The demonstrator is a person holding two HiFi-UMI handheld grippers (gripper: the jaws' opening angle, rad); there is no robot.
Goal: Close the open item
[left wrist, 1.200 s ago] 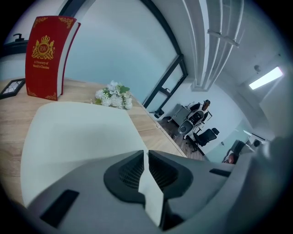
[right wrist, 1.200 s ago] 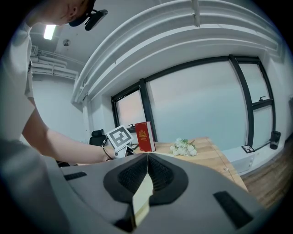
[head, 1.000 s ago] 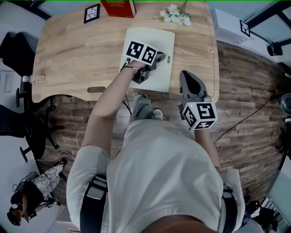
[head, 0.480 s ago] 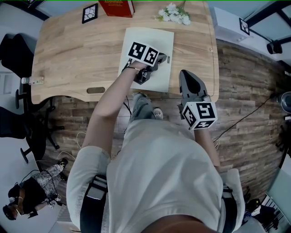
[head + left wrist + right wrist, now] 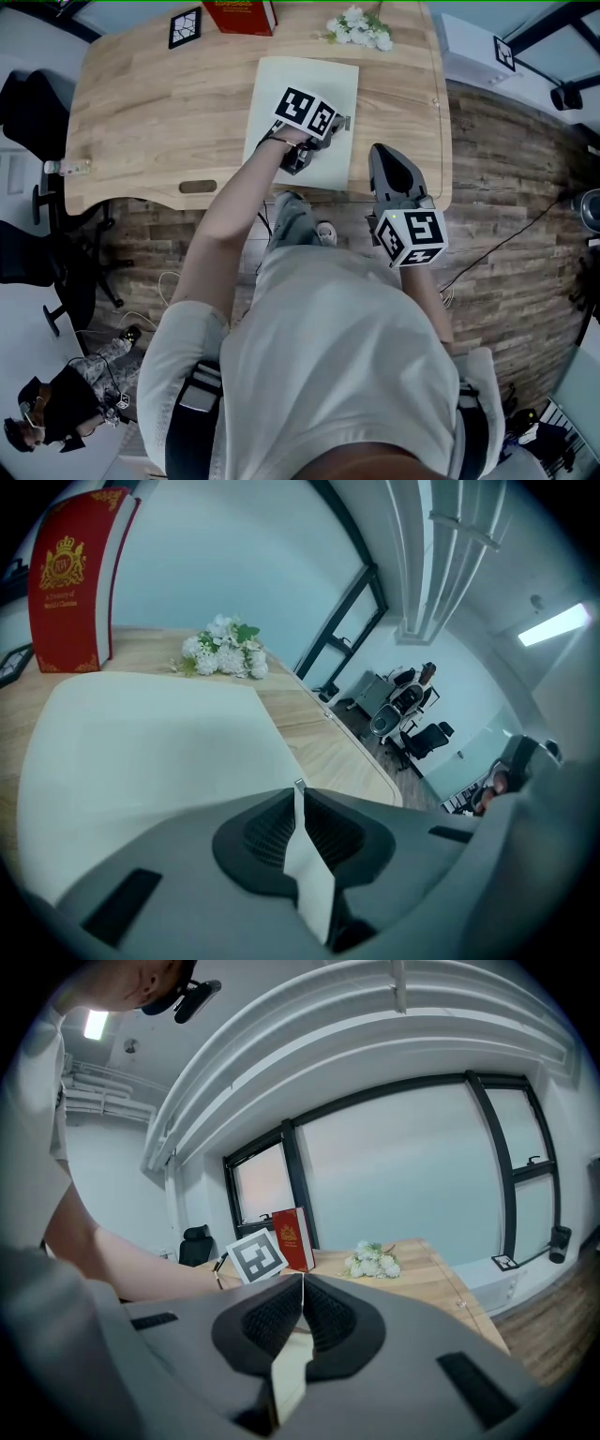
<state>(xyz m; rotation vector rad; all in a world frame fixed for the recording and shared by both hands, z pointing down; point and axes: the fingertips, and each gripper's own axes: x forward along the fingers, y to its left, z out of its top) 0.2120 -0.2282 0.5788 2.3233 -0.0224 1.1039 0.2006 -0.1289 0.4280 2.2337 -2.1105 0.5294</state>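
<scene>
L gripper (image 5: 298,794) jaws together, empty, low over pale folder (image 5: 300,80) lying flat mid-worktop (image 5: 159,112). R gripper (image 5: 301,1279) likewise closed, off near edge. Risk: gripless push skids folder twd flowers (image 5: 361,30).

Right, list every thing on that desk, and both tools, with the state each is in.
pale folder: lying flat on the desk, looks closed
red book: standing upright, closed
white flowers: lying on the desk
left tool: shut, nothing held, over the folder
right tool: shut, empty, held near the desk's front edge
</scene>
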